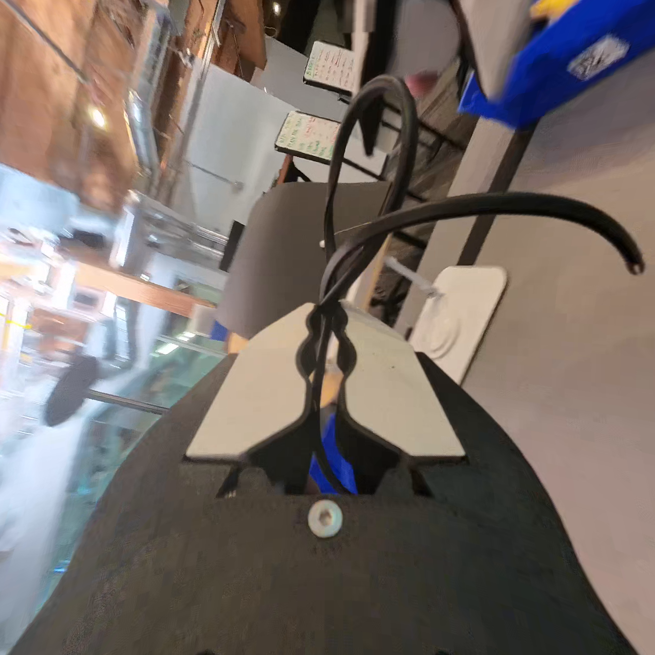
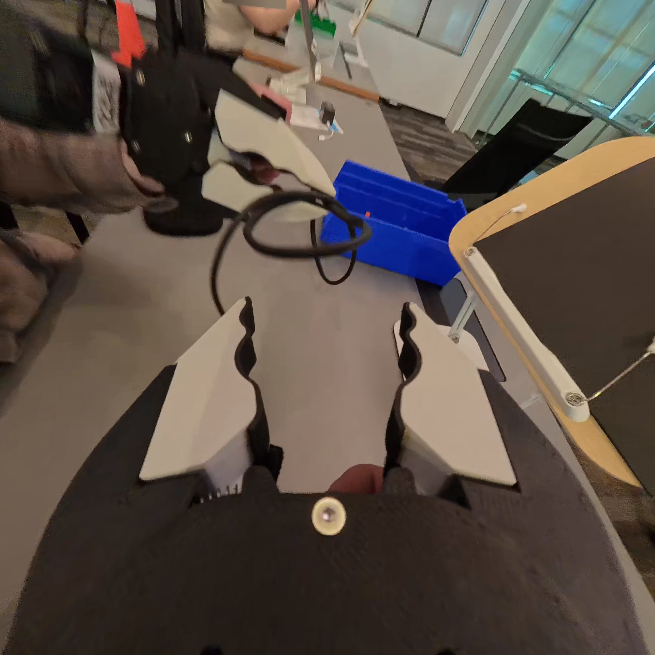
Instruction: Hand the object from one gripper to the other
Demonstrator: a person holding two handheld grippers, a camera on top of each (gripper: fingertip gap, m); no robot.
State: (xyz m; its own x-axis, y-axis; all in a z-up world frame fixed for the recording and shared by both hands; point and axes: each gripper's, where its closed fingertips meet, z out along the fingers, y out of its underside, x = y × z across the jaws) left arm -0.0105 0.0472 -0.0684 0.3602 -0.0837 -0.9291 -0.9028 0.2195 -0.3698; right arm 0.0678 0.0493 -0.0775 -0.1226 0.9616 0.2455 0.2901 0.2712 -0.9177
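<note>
black cable (image 1: 368, 227), looped, pinched at its crossing strands between the tips of the left claw (image 1: 324, 315); jaws closed tight on it. one loop arcs up ahead, a cut end curves off to one side. left wrist view tilted and blurred. in the right wrist view the cable (image 2: 304, 230) hangs in the air over the grey bench (image 2: 141, 301), just in front of a blue bin (image 2: 400, 244). right claw (image 2: 328, 312) spread wide, nothing in it, apart from the cable and pointing toward it. curved wood-edged divider (image 2: 531, 198) beside the bin.
</note>
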